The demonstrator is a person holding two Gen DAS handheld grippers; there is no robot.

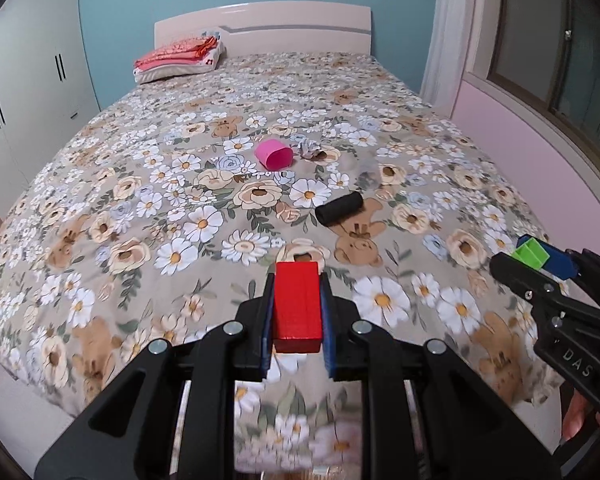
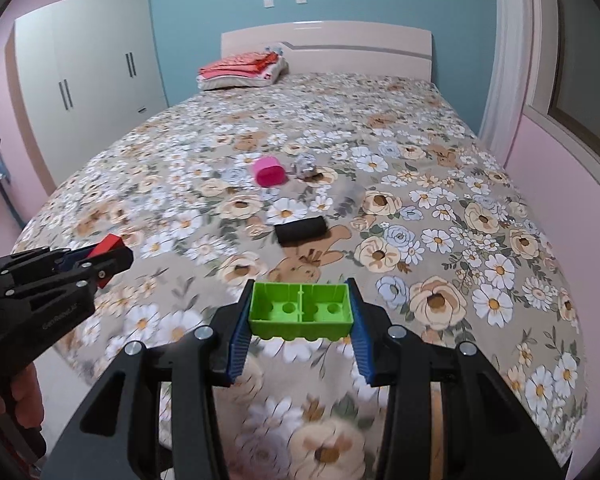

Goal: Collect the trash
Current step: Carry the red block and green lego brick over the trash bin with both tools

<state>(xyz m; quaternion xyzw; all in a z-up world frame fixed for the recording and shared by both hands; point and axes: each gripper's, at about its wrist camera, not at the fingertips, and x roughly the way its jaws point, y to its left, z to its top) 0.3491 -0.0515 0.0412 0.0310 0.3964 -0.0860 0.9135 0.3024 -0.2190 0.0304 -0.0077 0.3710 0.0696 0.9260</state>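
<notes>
Red wood fills the left gripper: a red block sits pinched tight between its blue pads, lifted clear above the near edge of the bed. The right gripper holds a green brick across its length, hollow underside toward the camera, with both pads pressed to the brick's short ends; the jaws stand only partly closed because the brick keeps them apart. It too hangs over the bed's near edge, just right of the left gripper, and each tool shows at the side of the other's view. A hand shows under the tool at the lower left of the right wrist view. On the flowered cover, more things lie near the middle of the bed: a pink cup on its side with its mouth toward the near edge, a crumpled paper ball just right of it, and a black roll lying closer to the near edge and a little to the right. Between the ball and the roll is a pale, clear thing too faint to make out. Folded red cloth rests on a pillow at the far left corner, against the headboard. A white wardrobe stands beyond the bed's left edge, and a window with a white curtain lies beyond the right edge.
</notes>
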